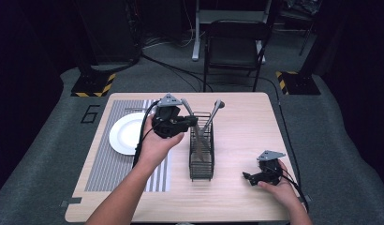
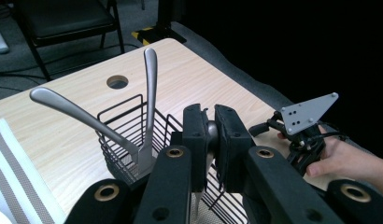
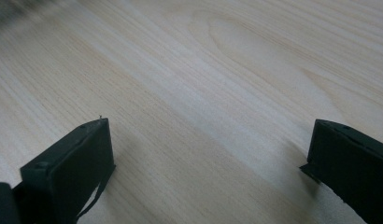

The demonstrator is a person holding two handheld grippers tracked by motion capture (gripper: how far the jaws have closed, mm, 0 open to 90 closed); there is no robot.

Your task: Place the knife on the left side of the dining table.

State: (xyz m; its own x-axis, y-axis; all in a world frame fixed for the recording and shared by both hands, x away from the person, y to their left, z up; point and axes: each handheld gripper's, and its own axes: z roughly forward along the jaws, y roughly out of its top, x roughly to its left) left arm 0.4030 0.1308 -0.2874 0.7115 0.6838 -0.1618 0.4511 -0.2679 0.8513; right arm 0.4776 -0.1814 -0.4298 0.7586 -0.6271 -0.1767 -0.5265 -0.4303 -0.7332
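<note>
A black wire cutlery basket (image 1: pixel 201 161) stands mid-table. Two silver utensils lean in it, handles up: one tilts left (image 1: pixel 186 107), the other right (image 1: pixel 217 108). In the left gripper view they show as a slanted handle (image 2: pixel 63 103) and an upright one (image 2: pixel 150 74) inside the basket (image 2: pixel 122 126). My left gripper (image 1: pixel 193 121) hovers at the basket's top left, shut on the rounded metal end of a third utensil (image 2: pixel 211 129). My right gripper (image 1: pixel 249 177) rests low near the front right, open (image 3: pixel 208 149), with bare wood between its jaws.
A white plate (image 1: pixel 126 134) lies on a grey striped placemat (image 1: pixel 106 168) left of the basket. The table (image 1: pixel 246 136) has a round hole (image 2: pixel 117 82) near its far edge. A black chair (image 1: pixel 234 44) stands beyond the table. The person's right hand (image 2: pixel 348 161) holds the other gripper.
</note>
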